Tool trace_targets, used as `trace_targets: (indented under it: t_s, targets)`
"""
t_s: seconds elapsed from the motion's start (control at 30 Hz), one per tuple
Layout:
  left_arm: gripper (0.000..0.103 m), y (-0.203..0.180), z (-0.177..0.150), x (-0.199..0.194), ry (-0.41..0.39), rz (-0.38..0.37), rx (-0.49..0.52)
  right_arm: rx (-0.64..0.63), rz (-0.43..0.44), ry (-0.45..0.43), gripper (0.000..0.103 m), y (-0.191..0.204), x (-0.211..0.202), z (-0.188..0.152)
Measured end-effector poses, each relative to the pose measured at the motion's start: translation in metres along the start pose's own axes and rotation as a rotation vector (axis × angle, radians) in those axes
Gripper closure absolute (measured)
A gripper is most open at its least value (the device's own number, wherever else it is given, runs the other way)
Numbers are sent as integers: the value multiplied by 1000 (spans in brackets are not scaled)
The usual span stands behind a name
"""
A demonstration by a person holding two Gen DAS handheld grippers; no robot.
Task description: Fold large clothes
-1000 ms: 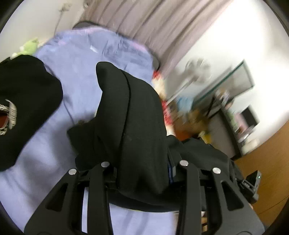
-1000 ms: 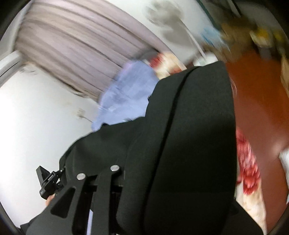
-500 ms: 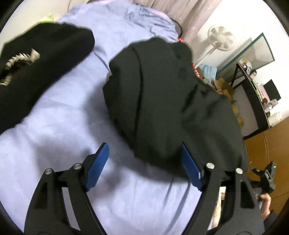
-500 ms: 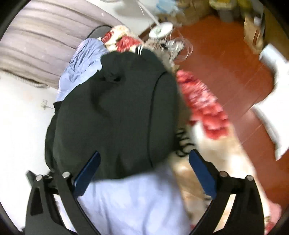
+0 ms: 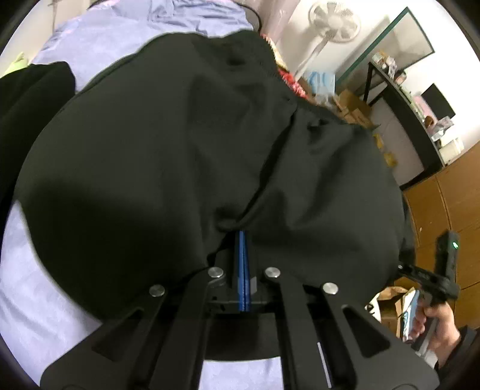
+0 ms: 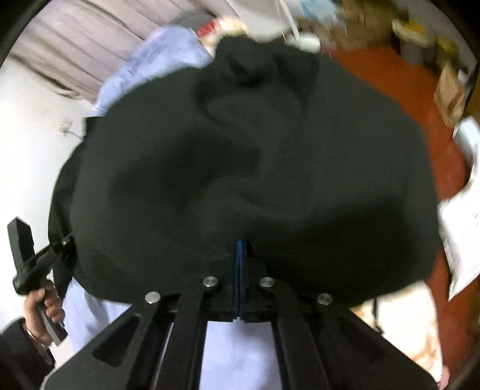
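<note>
A large black garment (image 5: pixel 186 144) lies bunched on the lavender bed sheet (image 5: pixel 39 303). My left gripper (image 5: pixel 242 237) is shut on its near edge, blue pads pressed together with the cloth pinched at their tips. The same garment (image 6: pixel 255 168) fills the right wrist view, and my right gripper (image 6: pixel 239 244) is shut on its near edge in the same way. The right gripper also shows in the left wrist view (image 5: pixel 432 285), at the garment's right side. The left gripper shows in the right wrist view (image 6: pixel 33 264), at the garment's left side.
A second black garment (image 5: pixel 27 108) lies on the bed at the left. A standing fan (image 5: pixel 333 21), a black desk (image 5: pixel 399 99) and boxes stand beyond the bed's right side. Red-brown floor (image 6: pixel 405 90), a floral blanket edge (image 6: pixel 402 324) and papers (image 6: pixel 462 240) lie right of the bed.
Both grippers were shut on the garment a second ago, opened and released it half a second ago, and have now shut again on its near edge. The garment now lies spread wider.
</note>
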State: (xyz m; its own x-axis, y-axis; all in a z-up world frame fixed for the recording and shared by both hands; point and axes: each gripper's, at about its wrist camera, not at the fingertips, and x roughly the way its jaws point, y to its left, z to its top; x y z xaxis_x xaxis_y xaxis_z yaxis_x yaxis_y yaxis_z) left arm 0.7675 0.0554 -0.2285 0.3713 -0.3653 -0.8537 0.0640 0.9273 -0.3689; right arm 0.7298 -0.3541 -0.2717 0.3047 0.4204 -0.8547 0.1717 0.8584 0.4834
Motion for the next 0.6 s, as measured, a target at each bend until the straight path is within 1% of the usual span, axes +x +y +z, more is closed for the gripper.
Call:
trace_targets:
  t_s: [0.03,0.1,0.17,0.2,0.23,0.27,0.3,0.37,0.4,0.43,0.5,0.6]
  targets:
    - [100,-7,1,0,1,26,32,-9,-7,11,103,1,0,2]
    - [100,-21,-2,-10,-23,65,86,-77,-34,5,103,10,-11,0]
    - [84,-35,-10,-28,-68,77,117,-113,-45,-20,103,14,-29,-8]
    - [63,-42,-15,-41,-103,68,130,-124,-62,-38,98,18,-41,-16]
    - [44,-46,-20,-51,-131,61,139,-136,-73,-46,98,21,-49,-22]
    - [36,-55,-27,-65,-177,58,158,-158,-79,-57,98,28,-58,-29]
    - [26,-63,-32,-77,-208,38,179,-181,-81,-69,97,35,-66,-37]
    - [23,-71,-41,-92,-233,-4,193,-223,-88,-93,93,48,-79,-52]
    - [18,-75,-45,-97,-232,-15,189,-237,-86,-107,86,54,-85,-60]
    - [15,-77,-49,-99,-227,-18,183,-246,-82,-121,83,58,-92,-68]
    - [15,-79,-58,-103,-212,-19,173,-265,-85,-132,82,65,-99,-78]
    - [15,-86,-68,-101,-191,8,193,-280,-71,-138,82,76,-99,-86]
